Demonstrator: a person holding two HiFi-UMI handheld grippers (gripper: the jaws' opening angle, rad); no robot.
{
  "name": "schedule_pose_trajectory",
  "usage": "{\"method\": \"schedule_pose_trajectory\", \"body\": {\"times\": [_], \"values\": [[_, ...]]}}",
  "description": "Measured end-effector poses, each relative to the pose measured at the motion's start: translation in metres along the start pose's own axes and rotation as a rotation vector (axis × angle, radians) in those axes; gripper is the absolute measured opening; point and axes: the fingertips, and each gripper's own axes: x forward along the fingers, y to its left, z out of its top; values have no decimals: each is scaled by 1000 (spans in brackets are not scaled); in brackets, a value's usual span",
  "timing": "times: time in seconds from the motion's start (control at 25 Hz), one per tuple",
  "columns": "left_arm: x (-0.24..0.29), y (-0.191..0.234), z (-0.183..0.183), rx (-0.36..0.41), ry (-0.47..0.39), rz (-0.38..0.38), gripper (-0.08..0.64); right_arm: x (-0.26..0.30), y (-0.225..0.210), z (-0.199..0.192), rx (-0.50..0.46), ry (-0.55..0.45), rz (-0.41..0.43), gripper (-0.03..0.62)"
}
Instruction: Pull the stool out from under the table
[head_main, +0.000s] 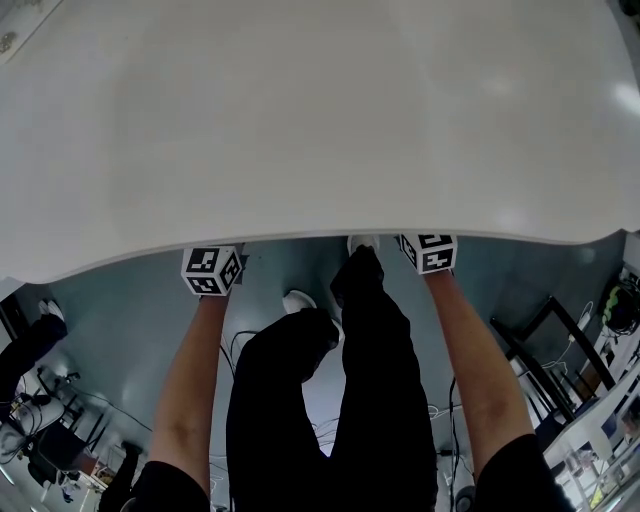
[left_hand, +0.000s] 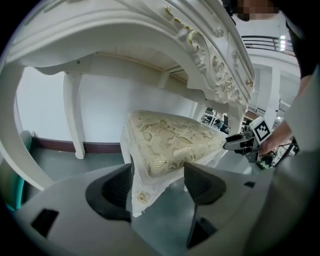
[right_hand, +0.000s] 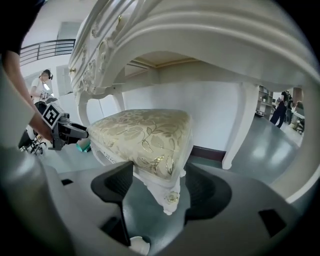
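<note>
A stool with a gold-leaf cushion (left_hand: 170, 137) (right_hand: 145, 132) stands under the white carved table (head_main: 320, 120) (left_hand: 150, 30) (right_hand: 200, 35). My left gripper (left_hand: 158, 172) is open, its jaws standing either side of the stool's near left corner. My right gripper (right_hand: 159, 172) is open around the near right corner, above the carved white leg (right_hand: 171, 196). Each gripper shows in the other's view: the right gripper (left_hand: 240, 143) and the left gripper (right_hand: 75, 131) sit at the seat's edge. In the head view only their marker cubes (head_main: 212, 270) (head_main: 428, 252) show at the table's edge; the stool is hidden.
White table legs (left_hand: 74, 120) (right_hand: 235, 135) stand behind the stool by the wall. The person's black-trousered legs (head_main: 330, 400) and white shoe (head_main: 298, 300) are just behind the grippers. Cables and a black frame (head_main: 545, 340) lie on the grey floor at the right.
</note>
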Motion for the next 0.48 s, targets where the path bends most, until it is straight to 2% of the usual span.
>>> {"method": "schedule_pose_trajectory", "body": {"times": [0.12, 0.24, 0.32, 0.48], "values": [[0, 6, -4, 5, 24, 1, 328, 1, 0, 0, 6, -7, 11, 331], [4, -3, 1, 29, 27, -51, 330, -1, 2, 1, 13, -14, 33, 330], [8, -9, -4, 65, 60, -77, 330, -1, 6, 3, 13, -29, 58, 331], [12, -9, -2, 80, 72, -56, 344, 2, 11, 8, 33, -48, 56, 350]]}}
